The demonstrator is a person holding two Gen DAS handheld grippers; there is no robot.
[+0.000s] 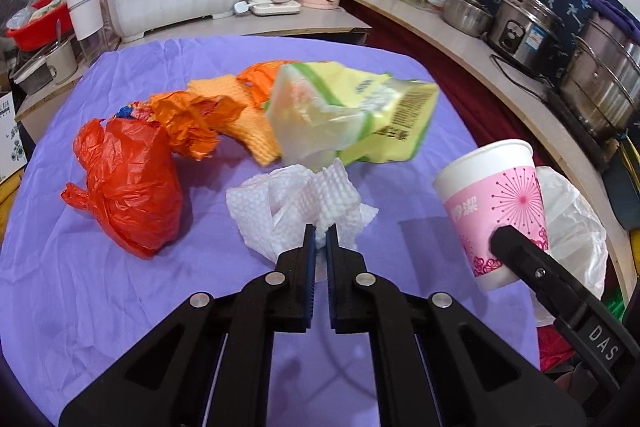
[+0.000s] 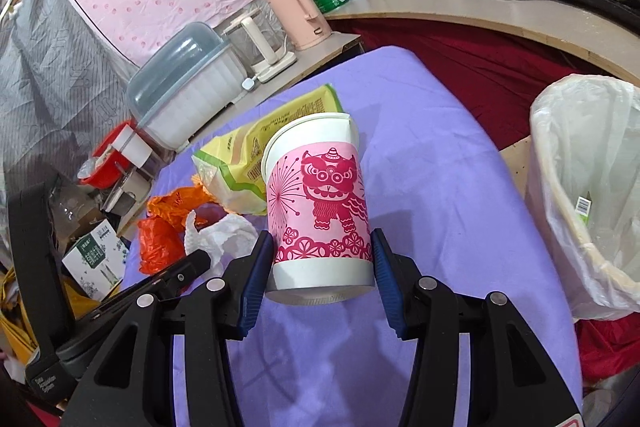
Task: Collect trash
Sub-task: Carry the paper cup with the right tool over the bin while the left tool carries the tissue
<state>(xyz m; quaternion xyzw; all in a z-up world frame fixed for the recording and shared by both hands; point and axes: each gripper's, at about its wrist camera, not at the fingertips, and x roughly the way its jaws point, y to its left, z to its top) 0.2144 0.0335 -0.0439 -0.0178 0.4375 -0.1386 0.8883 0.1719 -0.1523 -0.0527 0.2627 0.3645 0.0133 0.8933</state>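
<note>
Left gripper [image 1: 320, 237]: jaws pinched almost together on a fold of the white paper towel [image 1: 296, 207]; a tuft of tissue shows between the blue pads.
Paper towel: crumpled, very light, soft; my guess is it tears or slips if only a thin fold is caught. It lies straight ahead of the left fingertips, the rest trailing over the purple cloth [image 1: 100, 307].
Right gripper [image 2: 322, 259]: jaws at mid width, clamped on the paper cup [image 2: 316, 203], one pad on each side of its lower wall.
Paper cup: pink lion print, tilted away from the camera, base clear of the cloth. Looks empty and light; thin wall, likely to crush under a hard squeeze. The low hold near the stiff bottom ring seems the right place.
Bin [image 2: 592, 195]: lined with a white bag, standing off the table edge to the right of the cup, near but apart.
Left on the cloth: red plastic bag [image 1: 128, 187], orange wrapper [image 1: 192, 123], yellow-green packet [image 1: 360, 115], all beyond the towel, all limp and light by the look.
Risk, judged: towel may drop out on the way to the bin.
</note>
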